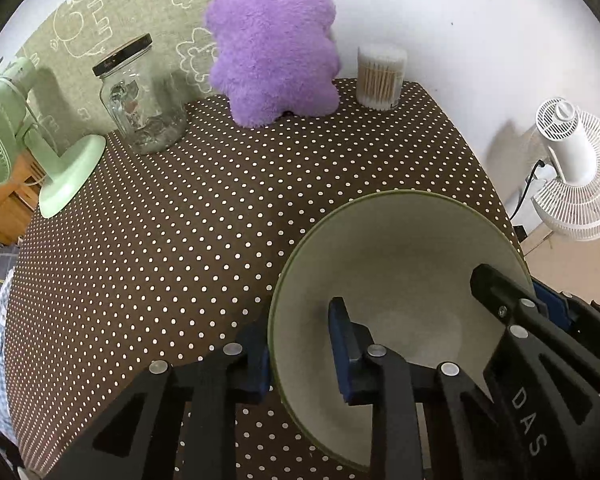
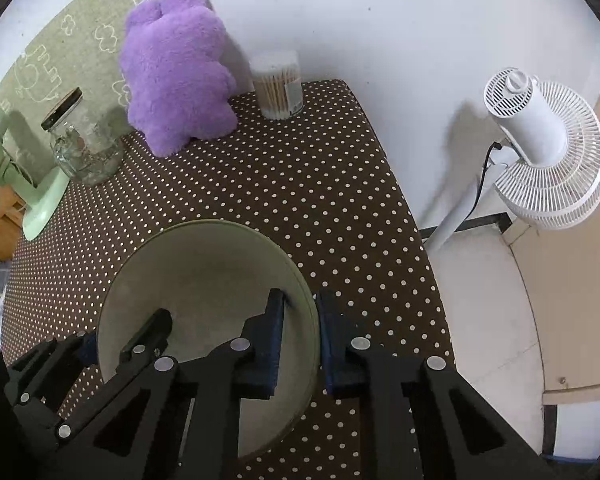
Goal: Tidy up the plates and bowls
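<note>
One bowl [image 1: 400, 264], two grippers [image 1: 300, 354] [image 2: 300, 336]

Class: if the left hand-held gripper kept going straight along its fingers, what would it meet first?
The left hand-held gripper straddles the bowl rim, so it would probably press deeper along the bowl's wall first. Beyond that lies the dotted tablecloth; depth is unclear.

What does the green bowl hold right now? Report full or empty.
Empty. The green bowl shows only bare pale inner wall and bottom in both wrist views; the left tool and right tool each straddle its rim.
</note>
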